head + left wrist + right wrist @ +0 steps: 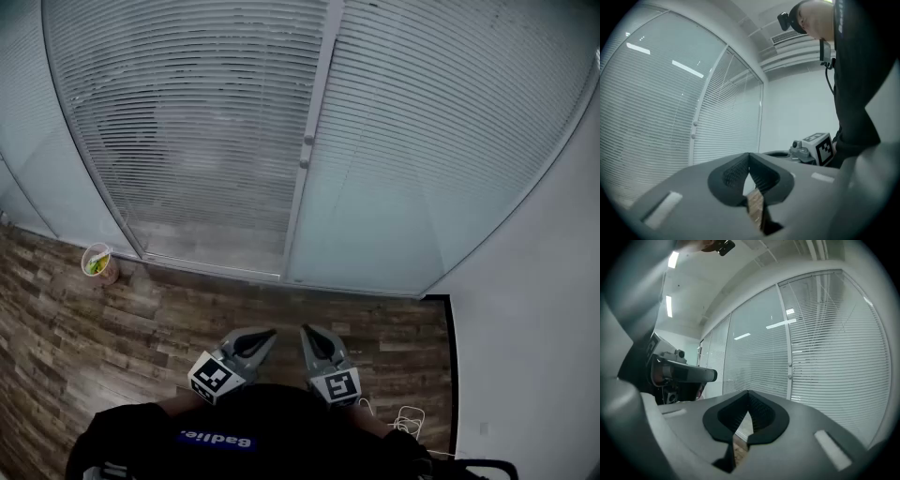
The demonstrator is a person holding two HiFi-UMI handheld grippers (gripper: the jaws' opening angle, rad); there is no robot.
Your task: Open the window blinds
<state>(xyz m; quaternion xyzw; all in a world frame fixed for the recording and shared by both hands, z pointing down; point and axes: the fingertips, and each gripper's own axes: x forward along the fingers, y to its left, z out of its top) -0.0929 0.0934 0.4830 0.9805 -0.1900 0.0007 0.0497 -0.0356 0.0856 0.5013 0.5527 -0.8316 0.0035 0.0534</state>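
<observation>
White horizontal window blinds [187,112] hang behind glass panels straight ahead, and a second panel of blinds [450,122] is to the right of a pale frame post [314,112]. Two small knobs [306,152] sit on that post; they also show as knobs [694,130] in the left gripper view and knobs [790,370] in the right gripper view. My left gripper [267,334] and right gripper [306,331] are held side by side close to my body, well short of the glass. Both are shut with nothing between the jaws. Each gripper view shows the other gripper beside it.
A paper cup with food [97,262] stands on the wood floor [112,337] at the left, next to the glass. A white cable [408,420] lies on the floor at the right, near a white wall [544,309].
</observation>
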